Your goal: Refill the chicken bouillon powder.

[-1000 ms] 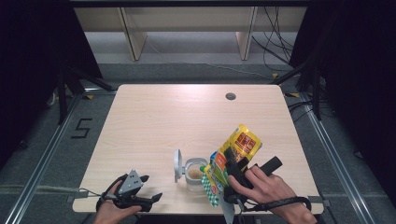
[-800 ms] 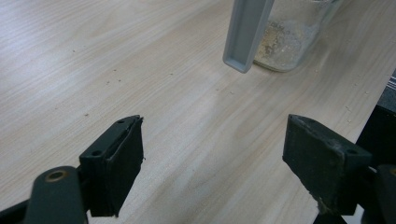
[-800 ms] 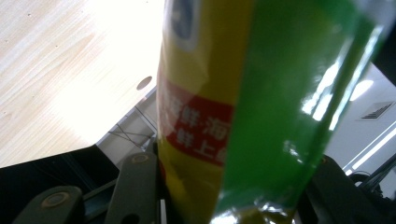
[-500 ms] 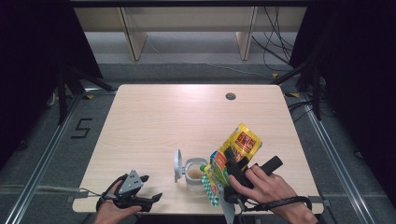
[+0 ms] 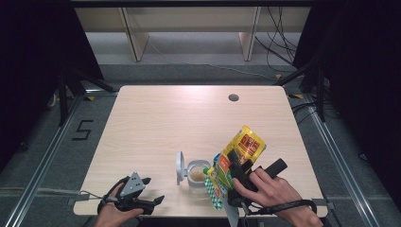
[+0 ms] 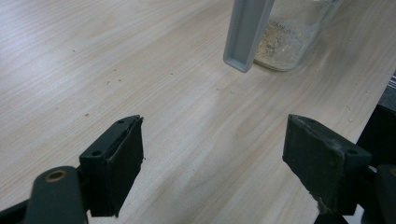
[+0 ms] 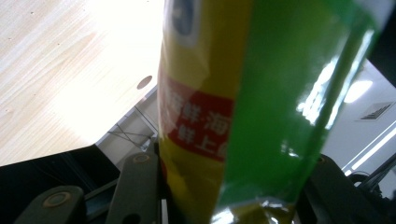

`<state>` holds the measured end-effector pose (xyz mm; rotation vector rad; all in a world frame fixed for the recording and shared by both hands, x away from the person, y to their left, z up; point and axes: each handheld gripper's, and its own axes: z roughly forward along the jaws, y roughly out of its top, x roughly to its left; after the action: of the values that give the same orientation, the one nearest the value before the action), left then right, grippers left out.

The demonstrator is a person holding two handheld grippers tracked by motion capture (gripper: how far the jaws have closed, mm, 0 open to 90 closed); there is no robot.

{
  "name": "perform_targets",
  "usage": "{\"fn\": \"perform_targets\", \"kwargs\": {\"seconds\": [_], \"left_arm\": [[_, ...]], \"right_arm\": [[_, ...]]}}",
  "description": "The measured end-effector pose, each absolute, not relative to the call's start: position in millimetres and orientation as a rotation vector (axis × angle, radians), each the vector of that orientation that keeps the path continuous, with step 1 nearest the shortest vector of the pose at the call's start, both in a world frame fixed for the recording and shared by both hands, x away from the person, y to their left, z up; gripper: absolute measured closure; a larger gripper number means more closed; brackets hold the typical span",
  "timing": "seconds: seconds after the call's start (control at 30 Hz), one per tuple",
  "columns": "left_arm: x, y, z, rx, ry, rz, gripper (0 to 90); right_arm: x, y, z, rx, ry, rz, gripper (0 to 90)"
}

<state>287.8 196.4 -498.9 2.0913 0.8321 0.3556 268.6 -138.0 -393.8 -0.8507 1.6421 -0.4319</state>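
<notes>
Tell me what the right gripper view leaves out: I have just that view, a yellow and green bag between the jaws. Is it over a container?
Observer: Yes. In the high view the bag, gripped by the right hand-held gripper, is tilted with its lower end over a clear jar.
Operator: Is the jar open?
Observer: Its grey lid stands flipped up at the jar's left side.
Operator: Anything inside?
Observer: The left gripper view shows pale crumbly powder at the bottom.
Operator: And the other gripper?
Observer: The left hand-held gripper hovers open near the front edge of the table, holding nothing.
</notes>
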Motion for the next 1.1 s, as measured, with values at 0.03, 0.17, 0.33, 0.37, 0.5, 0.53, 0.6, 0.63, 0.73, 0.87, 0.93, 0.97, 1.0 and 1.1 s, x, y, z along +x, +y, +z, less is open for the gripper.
{"fn": "perform_targets", "kwargs": {"seconds": [0.03, 0.17, 0.33, 0.37, 0.5, 0.53, 0.6, 0.63, 0.73, 0.87, 0.93, 0.97, 1.0, 1.1], "left_arm": [[287.8, 196.3, -498.9, 2.091, 0.833, 0.355, 19.5], [287.7, 196.4, -498.8, 2.090, 0.833, 0.355, 19.5], [288.7, 197.0, -498.3, 2.103, 0.806, 0.371, 19.5], [288.6, 197.1, -498.2, 2.102, 0.806, 0.371, 19.5], [287.6, 196.4, -498.7, 2.088, 0.834, 0.354, 19.5], [287.7, 196.4, -498.8, 2.090, 0.832, 0.356, 19.6], [289.3, 198.2, -497.7, 2.120, 0.800, 0.384, 19.5], [289.4, 198.4, -497.6, 2.122, 0.798, 0.385, 19.5], [287.8, 196.6, -498.8, 2.093, 0.832, 0.358, 19.6], [287.8, 196.4, -498.8, 2.091, 0.832, 0.356, 19.5], [287.7, 196.4, -498.8, 2.090, 0.833, 0.356, 19.5], [287.7, 196.5, -498.8, 2.090, 0.833, 0.357, 19.6], [287.7, 196.5, -498.7, 2.091, 0.833, 0.356, 19.5], [287.8, 196.3, -498.9, 2.090, 0.832, 0.356, 19.6]], "right_arm": [[268.5, -137.9, -393.6, -0.852, 1.642, -0.432, 59.2], [268.3, -137.1, -393.2, -0.857, 1.641, -0.431, 59.2], [268.0, -136.8, -394.2, -0.854, 1.643, -0.432, 59.3], [268.1, -136.4, -393.9, -0.862, 1.641, -0.431, 59.4], [267.9, -136.8, -393.8, -0.860, 1.641, -0.429, 59.5], [267.9, -137.2, -393.9, -0.859, 1.642, -0.428, 59.5], [267.7, -137.4, -393.7, -0.860, 1.643, -0.430, 59.5], [267.6, -137.4, -393.8, -0.861, 1.642, -0.430, 59.5], [267.3, -137.2, -393.8, -0.862, 1.641, -0.429, 59.6], [267.1, -137.5, -394.0, -0.859, 1.643, -0.426, 59.7], [267.3, -137.5, -393.8, -0.862, 1.643, -0.427, 59.7], [267.3, -137.7, -393.9, -0.862, 1.642, -0.426, 59.7], [267.3, -137.6, -393.7, -0.864, 1.641, -0.428, 59.7], [267.0, -137.5, -393.7, -0.865, 1.640, -0.427, 59.8]]}}
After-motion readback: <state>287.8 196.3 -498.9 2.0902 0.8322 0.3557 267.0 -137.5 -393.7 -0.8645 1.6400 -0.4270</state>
